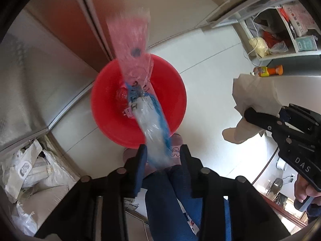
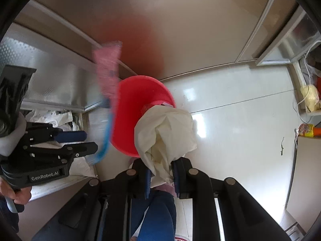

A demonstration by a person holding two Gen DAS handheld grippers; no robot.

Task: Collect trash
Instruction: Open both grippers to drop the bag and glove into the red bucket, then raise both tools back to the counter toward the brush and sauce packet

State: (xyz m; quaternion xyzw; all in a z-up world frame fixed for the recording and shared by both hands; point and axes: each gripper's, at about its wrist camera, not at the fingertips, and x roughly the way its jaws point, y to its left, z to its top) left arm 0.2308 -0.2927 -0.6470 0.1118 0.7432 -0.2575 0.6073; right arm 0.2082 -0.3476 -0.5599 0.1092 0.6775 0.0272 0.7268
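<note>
A red plastic basin stands on the pale tiled floor, with red and white scraps in its bottom. A long clear plastic wrapper with pink and blue print is blurred and hangs over the basin between the jaws of my left gripper, which stand apart. It also shows in the right wrist view. My right gripper is shut on a crumpled white paper tissue, held above the basin's near rim. The right gripper and tissue show at the right of the left wrist view.
Metal cabinet fronts run along the left, with white plastic bags in an open compartment below. A shelf with bags and boxes is at the upper right. A yellow-and-orange bottle lies near it. My legs in blue jeans stand below.
</note>
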